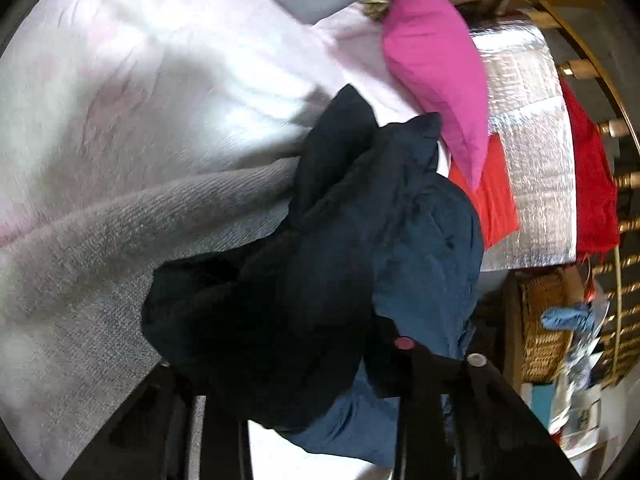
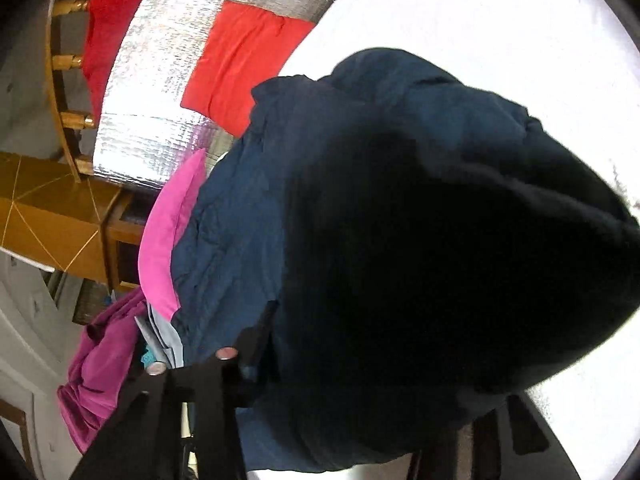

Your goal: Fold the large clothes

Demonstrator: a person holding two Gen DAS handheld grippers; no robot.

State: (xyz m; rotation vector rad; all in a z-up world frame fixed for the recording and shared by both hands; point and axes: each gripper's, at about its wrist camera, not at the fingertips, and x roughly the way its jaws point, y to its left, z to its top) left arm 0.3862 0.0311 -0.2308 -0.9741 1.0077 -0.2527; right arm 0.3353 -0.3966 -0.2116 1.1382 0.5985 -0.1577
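**Both grippers bite into the dark blue garment**

The step in hand looks like the pick-up: a dark blue garment (image 1: pixel 420 240) lies bunched in a heap on the pale bedding (image 1: pixel 140 100), beside a pink cushion (image 1: pixel 432 72) and a folded red cloth (image 1: pixel 496 204) on a silver foil sheet (image 1: pixel 532 152).

The left gripper (image 1: pixel 320 408) has its fingers narrowed, with the garment's dark folds bunched between them; it appears to be holding the cloth. The right gripper (image 2: pixel 340 412) is likewise drawn in, its fingers buried in the same heap, apparently gripping it.

Next, I judge, the heap must be lifted and spread flat on the bedding, so that edges and sleeves can be found before any fold.
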